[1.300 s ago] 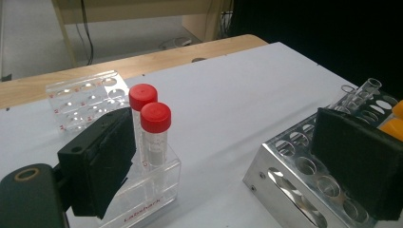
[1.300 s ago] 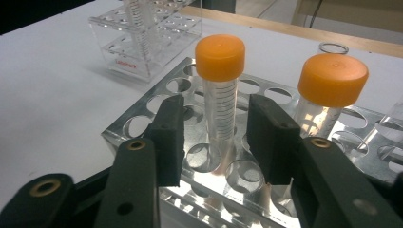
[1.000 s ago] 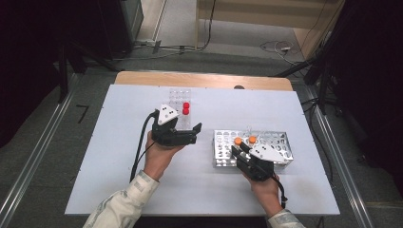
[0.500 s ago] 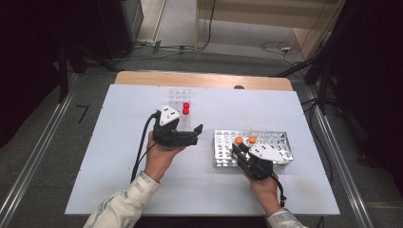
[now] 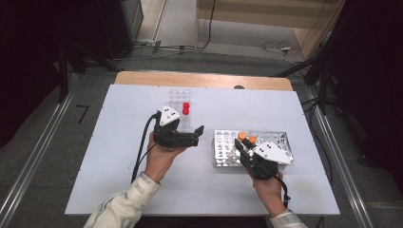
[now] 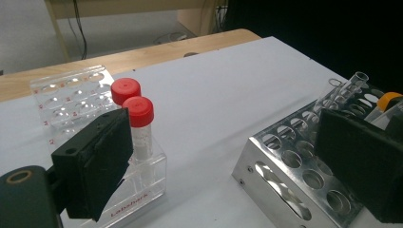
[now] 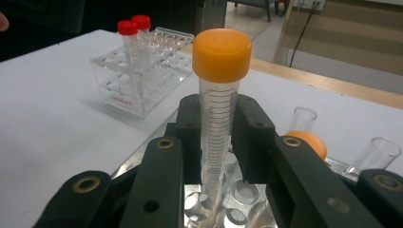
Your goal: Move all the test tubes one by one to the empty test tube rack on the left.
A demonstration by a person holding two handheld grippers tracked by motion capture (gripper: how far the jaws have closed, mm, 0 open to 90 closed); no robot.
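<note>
Your right gripper (image 7: 218, 142) is clamped on the orange-capped tube (image 7: 219, 99), whose tip sits in the metal rack (image 5: 280, 138) — lift straight up, keeping it vertical until it clears the holes. Your left gripper (image 6: 228, 166) — jaws apart — waits beside the clear rack (image 6: 71, 95).

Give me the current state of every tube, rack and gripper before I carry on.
Orange-capped tube: capped, upright, clamped by the right gripper, tip over the metal rack.
Second orange-capped tube: capped, seated in the metal rack.
Uncapped glass tubes: open, standing in the metal rack.
Red-capped tubes: capped, upright in the clear plastic rack.
Left gripper: open, holding nothing.
</note>
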